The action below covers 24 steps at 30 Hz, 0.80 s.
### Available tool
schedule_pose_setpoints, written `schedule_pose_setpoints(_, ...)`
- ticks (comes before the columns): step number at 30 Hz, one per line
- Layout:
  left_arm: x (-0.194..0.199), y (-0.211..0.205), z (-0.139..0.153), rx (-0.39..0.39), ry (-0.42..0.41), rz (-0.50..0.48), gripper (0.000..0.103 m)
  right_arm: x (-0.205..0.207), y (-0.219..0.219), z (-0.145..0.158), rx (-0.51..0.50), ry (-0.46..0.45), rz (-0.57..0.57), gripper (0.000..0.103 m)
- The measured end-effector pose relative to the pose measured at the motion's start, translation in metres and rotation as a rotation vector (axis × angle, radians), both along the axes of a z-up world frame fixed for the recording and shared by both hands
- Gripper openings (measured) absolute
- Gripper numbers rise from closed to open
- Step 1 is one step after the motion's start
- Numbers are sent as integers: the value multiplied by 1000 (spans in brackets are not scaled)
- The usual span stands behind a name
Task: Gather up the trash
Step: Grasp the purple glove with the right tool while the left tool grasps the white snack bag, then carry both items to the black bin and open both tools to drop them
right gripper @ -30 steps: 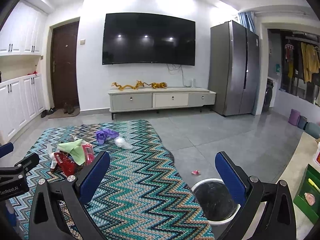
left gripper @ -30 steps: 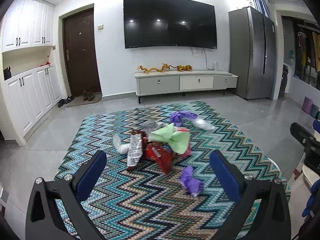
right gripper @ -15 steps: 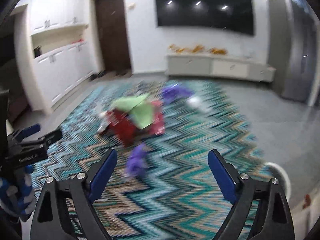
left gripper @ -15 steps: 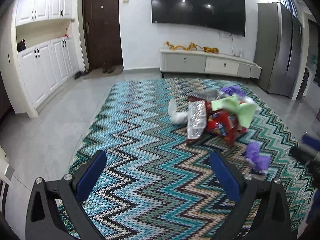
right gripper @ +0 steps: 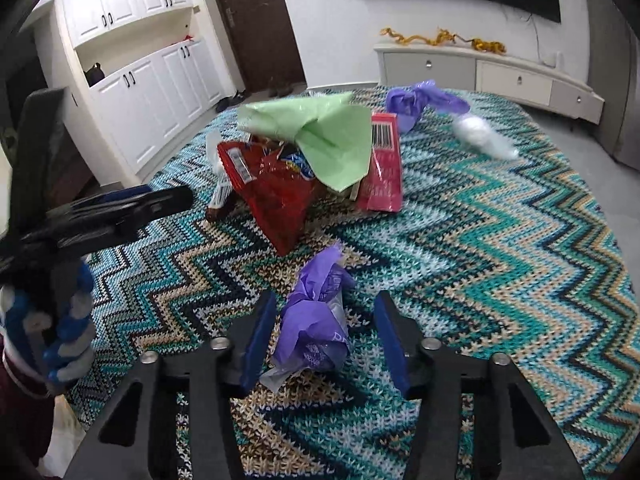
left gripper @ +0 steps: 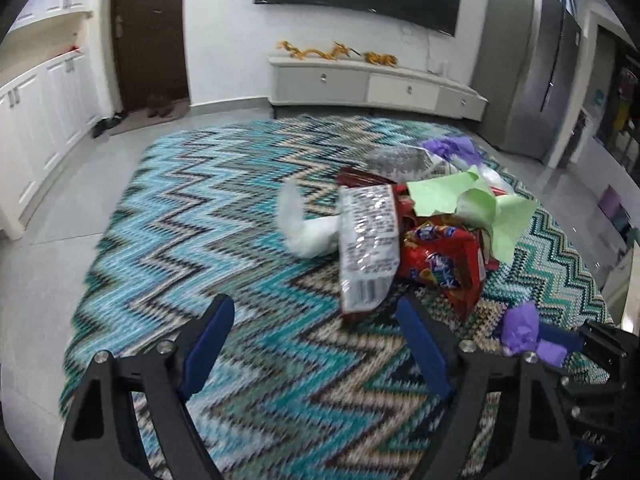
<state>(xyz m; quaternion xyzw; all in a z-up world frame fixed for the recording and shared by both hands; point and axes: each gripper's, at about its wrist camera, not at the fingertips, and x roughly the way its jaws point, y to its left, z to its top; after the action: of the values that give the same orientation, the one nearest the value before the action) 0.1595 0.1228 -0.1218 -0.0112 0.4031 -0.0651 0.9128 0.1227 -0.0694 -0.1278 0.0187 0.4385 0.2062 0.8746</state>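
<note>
A pile of trash lies on the zigzag rug [left gripper: 224,216]: a red snack bag [left gripper: 444,264], a silver-backed wrapper [left gripper: 366,248], green paper [left gripper: 472,204], a white wad [left gripper: 304,228] and a purple wad [left gripper: 452,148] behind. My left gripper [left gripper: 316,344] is open and empty just in front of the silver wrapper. My right gripper [right gripper: 326,336] is open with its jaws on either side of a crumpled purple bag [right gripper: 316,320] lying on the rug; the bag also shows in the left wrist view [left gripper: 524,332]. The red bag [right gripper: 276,196] and green paper [right gripper: 320,136] lie beyond it.
A pink wrapper [right gripper: 384,168], another purple wad [right gripper: 416,104] and a white wad [right gripper: 480,136] lie farther back. A TV cabinet [left gripper: 376,88] stands against the far wall, white cupboards [right gripper: 152,92] on the left, a fridge [left gripper: 532,68] on the right.
Both grippers have moved in low over the rug toward the trash. The right one has swung left from the bin and now straddles the purple bag, its jaws narrower.
</note>
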Motion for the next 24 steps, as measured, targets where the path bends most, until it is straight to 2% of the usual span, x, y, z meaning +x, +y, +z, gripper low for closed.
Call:
schedule_pose_setpoints(3,16,-10,-3,9,1,-30,83,1,-1,-3,16,10,9,35)
schedule_pose_setpoints(6,27,-15,-7,11,10,-44,79,1,1,-4,19,12,19,35)
schedule_pose_setpoints(8,36,-16,-14,-1,44,-42,57,0,1,-5,20,12,23,34)
schedule_pose_setpoints(9,37,-16,-15,-14,61,-45,51,-1,1,-5,22,11,25,33)
schedule_pose_setpoints(10,37,-16,-18,-25,80,-50,36,1,1,-6,21,11,26,33)
schedule_pose_setpoints(11,35,-16,-20,-29,89,-55,29,1,0,-6,21,11,29,32)
schedule_pose_setpoints(16,9,-13,-8,-38,53,-53,26,-14,-1,5,27,-9,38,32)
schedule_pose_setpoints(24,-48,-10,29,-19,-22,-50,25,-56,-11,47,62,-98,23,32)
